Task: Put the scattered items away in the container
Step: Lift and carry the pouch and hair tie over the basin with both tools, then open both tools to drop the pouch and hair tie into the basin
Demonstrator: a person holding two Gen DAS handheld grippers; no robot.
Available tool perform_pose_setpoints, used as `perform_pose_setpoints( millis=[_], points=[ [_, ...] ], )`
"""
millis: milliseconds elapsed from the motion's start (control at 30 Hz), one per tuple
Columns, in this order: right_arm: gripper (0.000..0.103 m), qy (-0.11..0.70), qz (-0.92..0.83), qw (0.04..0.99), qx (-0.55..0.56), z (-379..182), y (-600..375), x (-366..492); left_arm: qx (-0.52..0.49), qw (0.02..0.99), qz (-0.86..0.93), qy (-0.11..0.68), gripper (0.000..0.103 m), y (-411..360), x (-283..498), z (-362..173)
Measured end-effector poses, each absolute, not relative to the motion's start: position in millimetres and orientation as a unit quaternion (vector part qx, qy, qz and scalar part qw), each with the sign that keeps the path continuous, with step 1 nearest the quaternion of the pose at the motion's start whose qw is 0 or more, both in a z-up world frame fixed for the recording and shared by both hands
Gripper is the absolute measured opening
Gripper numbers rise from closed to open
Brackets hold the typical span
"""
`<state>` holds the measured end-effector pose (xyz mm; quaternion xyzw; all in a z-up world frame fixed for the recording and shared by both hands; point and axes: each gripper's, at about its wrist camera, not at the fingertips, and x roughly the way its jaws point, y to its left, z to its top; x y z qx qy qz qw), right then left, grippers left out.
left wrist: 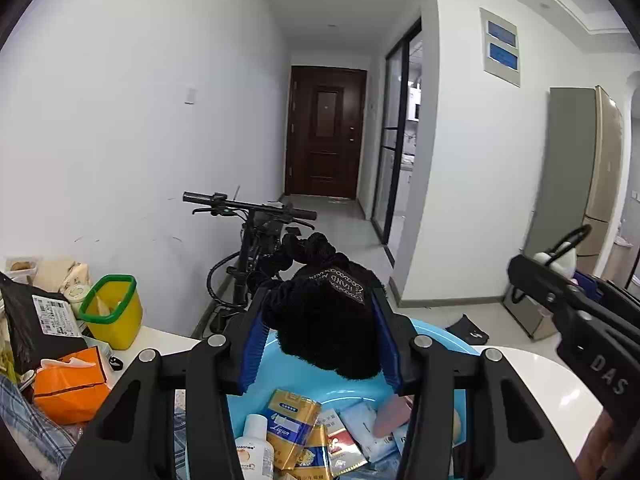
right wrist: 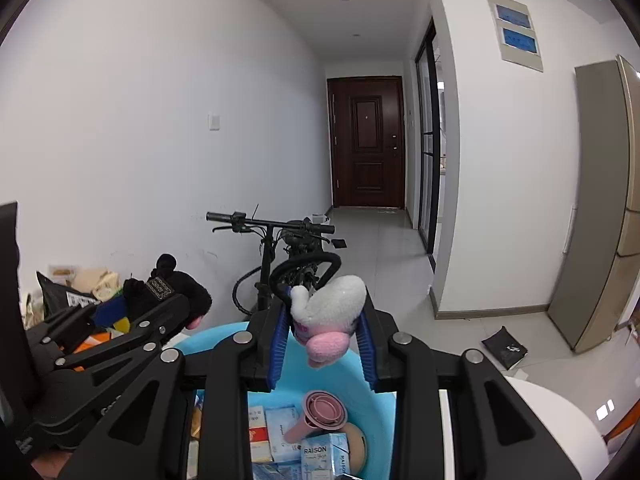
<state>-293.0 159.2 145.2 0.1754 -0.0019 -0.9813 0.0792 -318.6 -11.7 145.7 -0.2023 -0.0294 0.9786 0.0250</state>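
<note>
The basin [left wrist: 448, 340] sat on the white worktop [left wrist: 536, 384], right under both my tongs, its blue rim showing at six o'clock in each wrist view. It already held gold packets [left wrist: 292, 428], a white bottle [left wrist: 254, 444], blue tissue packs [right wrist: 284, 424], a Raison box [right wrist: 320, 456] and a pink cup [right wrist: 320, 412].

My left tongs [left wrist: 320, 344] were clamped on a black knit hat [left wrist: 328, 316], its label facing up, the blue pads pressing in on both sides; the hat hung above the basin's far rim. My right tongs [right wrist: 324, 340] pinched a white and pink plush toy [right wrist: 324, 316] with a black band [right wrist: 304, 268] looping out at twelve o'clock, likewise held over the basin.

At nine o'clock from the left tongs lay the clutter on the worktop: an orange tissue box [left wrist: 68, 384], a black bag [left wrist: 36, 320] and a yellow bin [left wrist: 114, 312] with a green rim. Beyond the basin, at twelve o'clock, a bike [left wrist: 252, 248] leaned by the wall, with a brown door [left wrist: 326, 132] at the hallway's end. A fridge [right wrist: 596, 200] stood at three o'clock.
</note>
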Motion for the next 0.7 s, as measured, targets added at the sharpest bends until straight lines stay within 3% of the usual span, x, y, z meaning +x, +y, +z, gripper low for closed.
perform_pose_setpoints(
  millis=[200,433,700],
  points=[
    [0.029,0.006,-0.958,0.079,0.274,140.8,156.8,-315.7,-0.318,0.034,0.947,-0.029,0.051,-10.5,-339.6,147.4],
    [0.029,-0.001,-0.872,0.137,0.469,123.9,152.4,-359.5,-0.476,0.015,0.878,0.045,0.051,3.8,-367.0,128.9],
    [0.029,-0.007,-0.860,0.139,0.491,129.6,161.9,-359.9,-0.491,0.001,0.871,0.010,0.051,-11.4,-373.7,123.2]
  ],
)
